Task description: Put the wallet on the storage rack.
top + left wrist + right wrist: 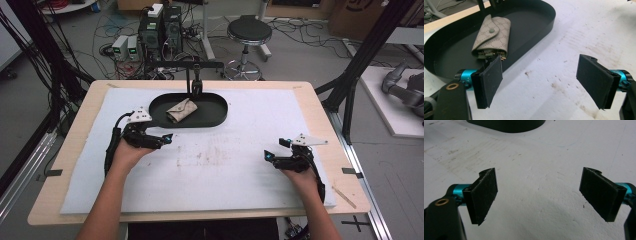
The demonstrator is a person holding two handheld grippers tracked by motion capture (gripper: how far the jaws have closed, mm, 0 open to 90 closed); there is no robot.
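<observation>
Both hand-held grippers rest on the white surface (210, 165), jaws spread wide and holding nothing: the left hand-held gripper (167, 138) just beside the black oval tray (215, 117), the right hand-held gripper (270, 156) well apart from it. A beige monogram-patterned key pouch (491, 37), snapped closed, lies in the tray. This looks like a starting pose; likely the left reaches in for the pouch. The pattern's lettering is too small to read.

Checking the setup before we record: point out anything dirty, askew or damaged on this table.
The white foam mat carries brownish smudges and scuffs across its middle, between the two open grippers. The beige patterned snap pouch lies at an angle in the black oval tray, with metal bits poking from its open end. Nothing looks broken or spilled.
</observation>
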